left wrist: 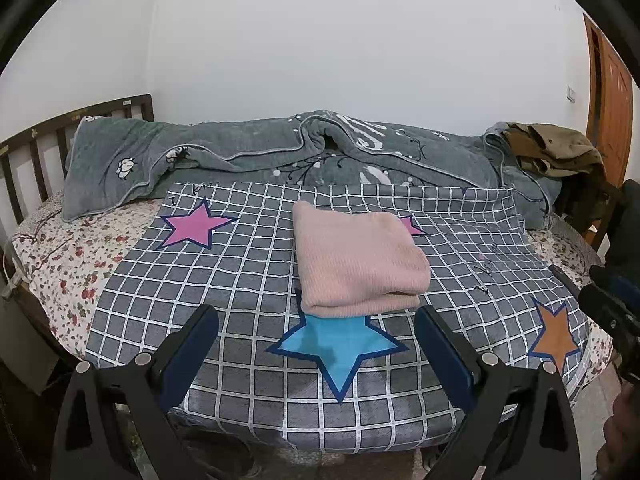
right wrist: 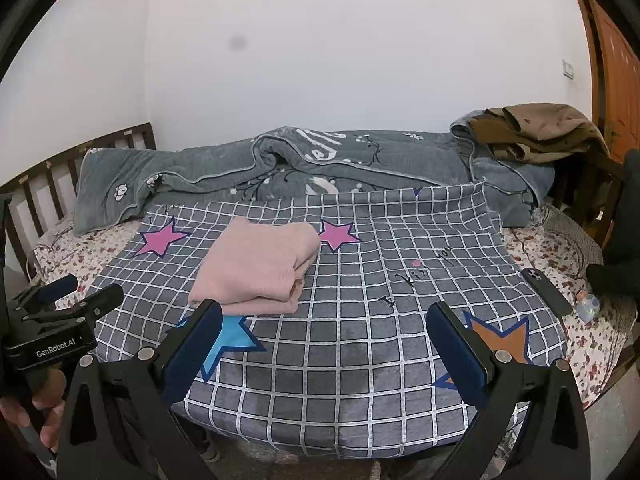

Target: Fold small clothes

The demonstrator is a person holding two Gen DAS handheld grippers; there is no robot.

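Observation:
A pink knit garment [left wrist: 356,260] lies folded into a thick rectangle on the grey checked sheet with stars [left wrist: 248,280]. It also shows in the right wrist view [right wrist: 260,268]. My left gripper [left wrist: 316,320] is open and empty, held back from the garment's near edge, above a blue star [left wrist: 340,348]. My right gripper [right wrist: 324,316] is open and empty, to the right of the garment over the checked sheet [right wrist: 360,300]. The left gripper's body shows at the left of the right wrist view [right wrist: 60,320].
A rumpled grey quilt [left wrist: 280,156] lies along the back of the bed, with brown clothes [left wrist: 556,148] piled at its right end. A dark phone [right wrist: 546,290] lies near the bed's right edge. A wooden headboard [left wrist: 36,152] stands at left, a door [left wrist: 612,116] at right.

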